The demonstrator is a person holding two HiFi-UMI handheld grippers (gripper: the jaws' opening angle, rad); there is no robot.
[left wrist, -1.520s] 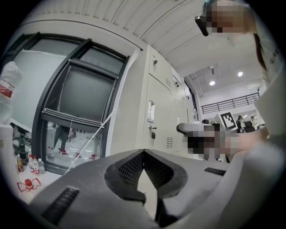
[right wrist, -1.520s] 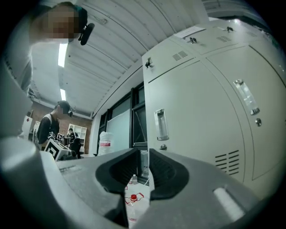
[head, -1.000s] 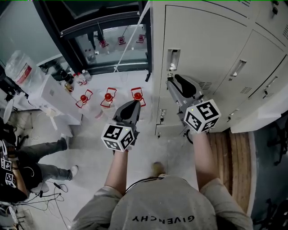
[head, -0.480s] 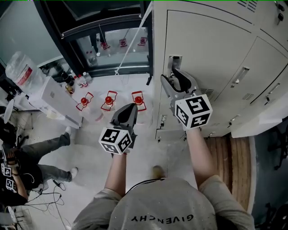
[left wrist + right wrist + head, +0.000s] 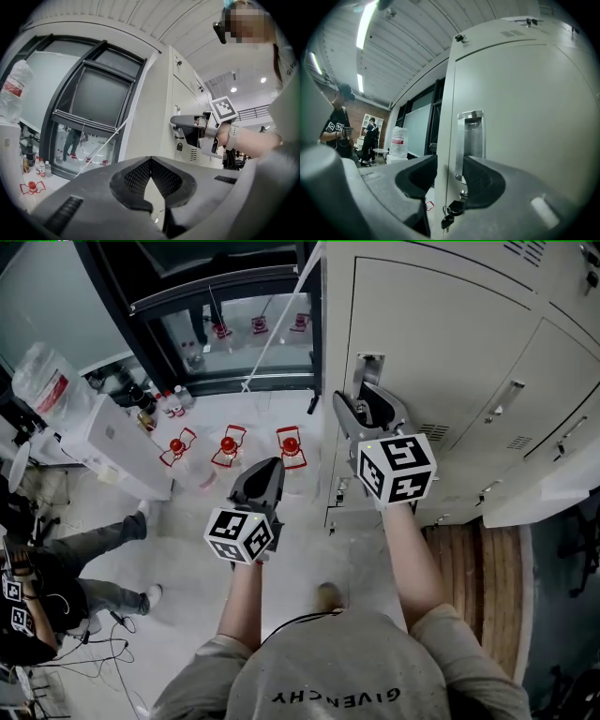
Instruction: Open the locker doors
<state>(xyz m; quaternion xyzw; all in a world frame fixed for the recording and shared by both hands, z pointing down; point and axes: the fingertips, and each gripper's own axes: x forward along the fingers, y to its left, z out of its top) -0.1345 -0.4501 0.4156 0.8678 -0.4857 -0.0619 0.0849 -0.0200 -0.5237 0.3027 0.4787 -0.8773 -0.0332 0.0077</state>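
Scene: a person faces a bank of pale metal lockers (image 5: 553,362), with a gripper in each hand.
Task's thing: the locker door (image 5: 441,334) at the left end of the bank, beside a dark window frame. It looks shut and flush with its frame.
Handle: a recessed metal handle (image 5: 469,140) sits close to the door's left edge. Keys (image 5: 451,213) hang from the lock just below it.
Right gripper (image 5: 364,407): held level at the handle with its jaws wide apart. They have just spread and then eased in a little. The door's left edge and the handle's lower end stand between them, but the pads press on nothing.
Left gripper (image 5: 270,465): held in the air left of the lockers, well apart from the door. Its jaw tips are together and it holds nothing.
Orientation: the door and the handle both have an upright long axis, and the door's face is turned toward the person. With the handle at the left edge, the hinge is likely on the right.
Risks:
- The jaws could close on the door's edge instead of the handle's lip.
- The pads could slip off the smooth metal.
- The right jaw could snag the dangling keys.
- If the lock is still turned, pulling would achieve nothing.
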